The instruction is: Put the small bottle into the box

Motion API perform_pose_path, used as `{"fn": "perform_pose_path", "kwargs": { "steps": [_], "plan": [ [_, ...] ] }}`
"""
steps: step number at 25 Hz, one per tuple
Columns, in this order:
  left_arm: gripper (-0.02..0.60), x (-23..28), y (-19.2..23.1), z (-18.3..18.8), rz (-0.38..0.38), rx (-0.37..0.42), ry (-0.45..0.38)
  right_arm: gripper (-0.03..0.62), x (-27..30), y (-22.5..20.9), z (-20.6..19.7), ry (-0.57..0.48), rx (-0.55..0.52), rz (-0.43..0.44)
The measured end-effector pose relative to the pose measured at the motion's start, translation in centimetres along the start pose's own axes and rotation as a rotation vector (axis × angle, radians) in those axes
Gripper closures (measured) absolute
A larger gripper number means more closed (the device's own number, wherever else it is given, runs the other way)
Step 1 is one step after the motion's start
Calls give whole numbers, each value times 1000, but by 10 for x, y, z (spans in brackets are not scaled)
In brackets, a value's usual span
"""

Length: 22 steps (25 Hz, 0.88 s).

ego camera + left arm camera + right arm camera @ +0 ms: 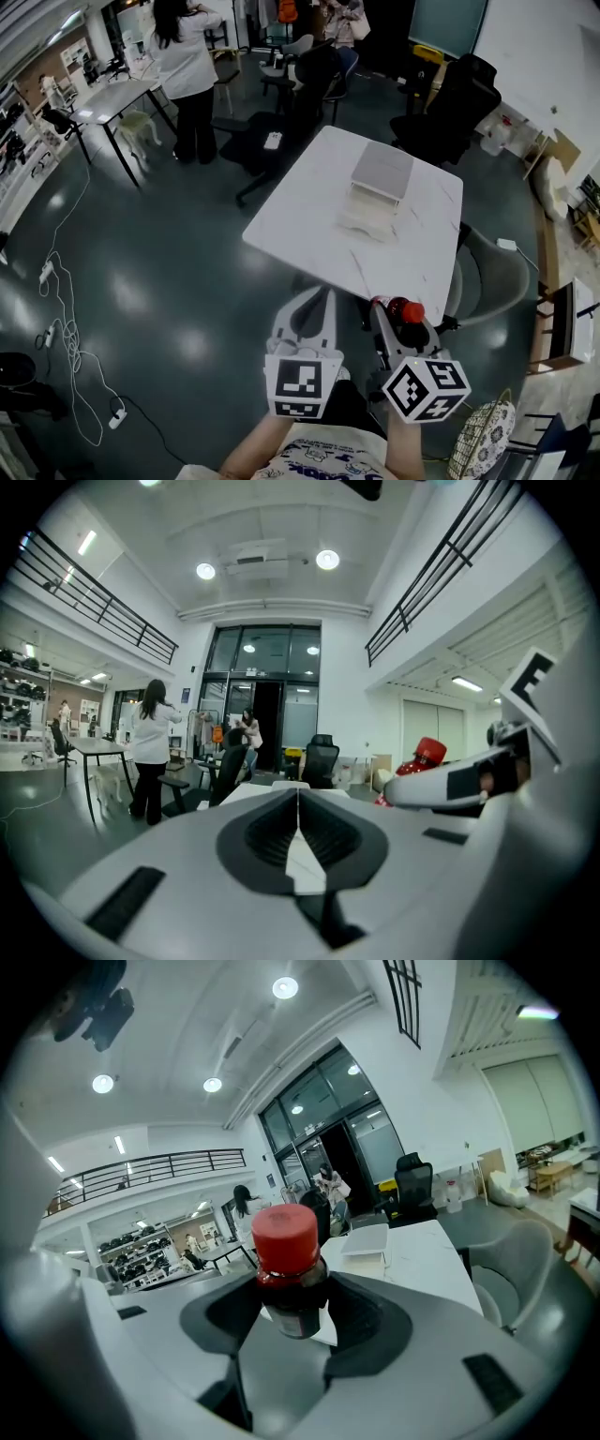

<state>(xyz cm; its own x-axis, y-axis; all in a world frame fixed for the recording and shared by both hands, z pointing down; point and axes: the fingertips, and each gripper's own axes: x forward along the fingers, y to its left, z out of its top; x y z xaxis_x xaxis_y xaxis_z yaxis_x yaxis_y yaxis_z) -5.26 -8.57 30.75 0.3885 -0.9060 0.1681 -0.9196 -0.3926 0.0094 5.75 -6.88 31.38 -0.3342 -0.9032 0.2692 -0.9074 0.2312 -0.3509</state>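
Nearest in the head view, left gripper (316, 309) and right gripper (401, 319) hang by the near edge of a white rectangular table (291, 220) carrying an open white box (380, 192). Left gripper view: jaws pressed together, empty. Right gripper view: jaws clenched on the small dark red-capped bottle (286, 1274), upright.

- From the head view we see only the red cap of the small bottle (405, 310). The right gripper (397, 317) covers its body.
- In the right gripper view the bottle's base is sunk out of sight between the jaws, and its label (291, 1321) is too blurred for us to read.
- The box (380, 187) is too small for us to tell what is inside.
- In its own view the left gripper (299, 803) hides most of the table (251, 794).
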Motion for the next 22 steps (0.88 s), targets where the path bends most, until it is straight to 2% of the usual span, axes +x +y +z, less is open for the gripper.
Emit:
{"fn": "perform_pose_path", "kwargs": {
  "steps": [7, 22],
  "plan": [
    [563, 40, 1, -3, -12, -9, 21, 365, 34, -22, 10, 18, 4, -7],
    [563, 159, 27, 17, 58, -3, 42, 365, 143, -70, 59, 59, 9, 75]
  ]
}}
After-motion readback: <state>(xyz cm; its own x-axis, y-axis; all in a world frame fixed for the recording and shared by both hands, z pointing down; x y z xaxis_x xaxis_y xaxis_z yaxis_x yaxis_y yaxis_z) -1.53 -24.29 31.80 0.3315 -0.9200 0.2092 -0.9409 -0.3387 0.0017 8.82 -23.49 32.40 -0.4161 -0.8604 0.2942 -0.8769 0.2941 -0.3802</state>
